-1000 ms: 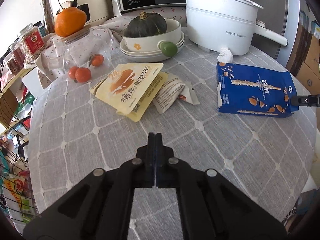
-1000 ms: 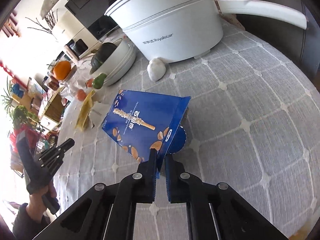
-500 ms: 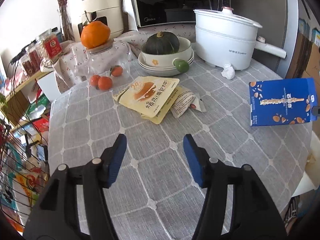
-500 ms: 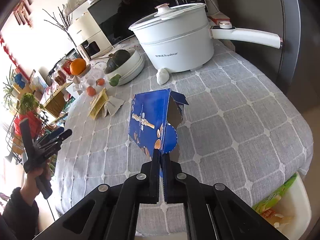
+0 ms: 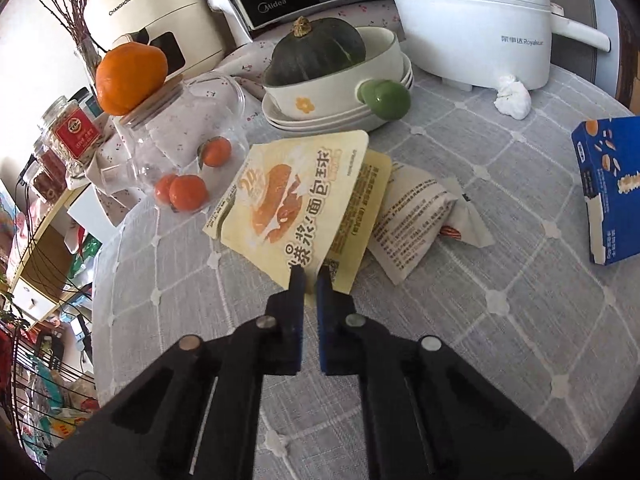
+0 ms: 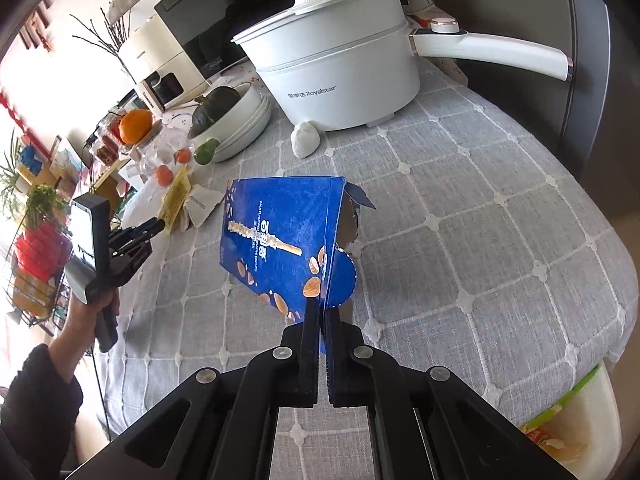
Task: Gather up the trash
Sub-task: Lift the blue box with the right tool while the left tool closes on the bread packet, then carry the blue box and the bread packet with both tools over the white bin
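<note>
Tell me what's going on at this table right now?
A person is clearing trash with a handheld gripper in each hand. The right gripper is shut on a corner of the blue snack box, holding it above the tablecloth. The left gripper has closed on the near edge of the yellow wrapper, which lies among other wrappers.

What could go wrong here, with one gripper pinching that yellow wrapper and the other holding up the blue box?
The left gripper pinches only the near corner of the yellow wrapper, so it may slip free or drag the white wrapper beside it. The right gripper holds the blue box by one thin edge; the box could swing or drop.
</note>
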A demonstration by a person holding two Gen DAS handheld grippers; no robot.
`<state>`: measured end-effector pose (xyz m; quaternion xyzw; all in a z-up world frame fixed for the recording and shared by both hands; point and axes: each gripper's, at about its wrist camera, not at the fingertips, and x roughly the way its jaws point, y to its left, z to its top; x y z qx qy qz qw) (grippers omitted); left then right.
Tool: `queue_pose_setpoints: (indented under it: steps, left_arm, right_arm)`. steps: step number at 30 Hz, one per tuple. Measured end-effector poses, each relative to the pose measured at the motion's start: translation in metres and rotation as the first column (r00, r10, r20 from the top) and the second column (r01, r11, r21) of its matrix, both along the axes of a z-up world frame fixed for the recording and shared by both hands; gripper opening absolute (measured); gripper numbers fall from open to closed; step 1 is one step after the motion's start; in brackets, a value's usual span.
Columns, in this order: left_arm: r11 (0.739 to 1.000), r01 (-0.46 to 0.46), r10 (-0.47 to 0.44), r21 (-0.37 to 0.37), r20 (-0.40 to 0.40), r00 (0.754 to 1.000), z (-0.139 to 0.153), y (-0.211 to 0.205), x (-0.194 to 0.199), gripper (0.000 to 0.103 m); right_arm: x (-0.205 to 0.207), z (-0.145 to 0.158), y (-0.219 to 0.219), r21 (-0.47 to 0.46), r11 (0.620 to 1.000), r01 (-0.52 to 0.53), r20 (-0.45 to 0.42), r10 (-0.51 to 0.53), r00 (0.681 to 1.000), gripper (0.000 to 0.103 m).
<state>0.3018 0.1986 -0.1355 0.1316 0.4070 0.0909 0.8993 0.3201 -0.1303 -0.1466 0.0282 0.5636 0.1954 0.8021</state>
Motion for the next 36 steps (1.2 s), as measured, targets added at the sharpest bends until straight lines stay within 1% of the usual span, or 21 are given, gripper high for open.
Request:
queue_pose_setpoints:
  steps: [3, 5, 9, 13, 20, 24, 27, 31, 36]
  left_arm:
    - [0.998, -0.004, 0.006, -0.067, 0.029, 1.0, 0.011, 0.002, -0.01, 0.002]
    - [0.993, -0.002, 0.008, -0.114, 0.051, 0.999, 0.023, 0.003, -0.019, 0.002]
    - [0.98, 0.001, 0.013, -0.197, 0.073, 0.997, 0.047, 0.001, -0.045, 0.002]
    - [0.958, 0.0, 0.025, -0.287, 0.082, 0.996, 0.067, -0.005, -0.076, 0.001]
    - [0.931, 0.035, -0.004, -0.365, 0.086, 0.996, 0.089, -0.032, -0.126, 0.001]
    - [0.918, 0.074, -0.039, -0.389, 0.097, 0.995, 0.102, -0.053, -0.151, 0.001]
    - [0.899, 0.112, -0.072, -0.423, 0.11, 0.991, 0.11, -0.068, -0.168, 0.001]
    - [0.875, 0.16, -0.116, -0.456, 0.123, 0.986, 0.115, -0.089, -0.185, 0.001]
    - [0.837, 0.203, -0.163, -0.509, 0.122, 0.979, 0.114, -0.108, -0.193, 0.001]
  right_arm:
    - [-0.001, 0.0, -0.002, -0.002, 1.0, 0.006, -0.001, -0.006, 1.0, 0.003]
    - [-0.005, 0.006, -0.002, -0.001, 1.0, 0.008, 0.009, -0.008, 1.0, 0.003]
    - [-0.018, 0.026, -0.001, 0.005, 1.0, 0.004, 0.043, -0.004, 0.999, 0.003]
    - [-0.038, 0.052, -0.001, 0.0, 1.0, 0.007, 0.074, -0.007, 0.997, 0.002]
    - [-0.077, 0.089, -0.009, 0.009, 0.999, 0.043, 0.106, -0.043, 0.993, 0.002]
    - [-0.1, 0.104, -0.019, 0.016, 0.998, 0.062, 0.123, -0.063, 0.99, 0.002]
    - [-0.116, 0.109, -0.03, 0.018, 0.997, 0.078, 0.126, -0.08, 0.989, 0.002]
    - [-0.131, 0.111, -0.054, 0.023, 0.992, 0.127, 0.12, -0.129, 0.984, 0.002]
    - [-0.139, 0.114, -0.077, 0.016, 0.985, 0.175, 0.11, -0.175, 0.978, 0.002]
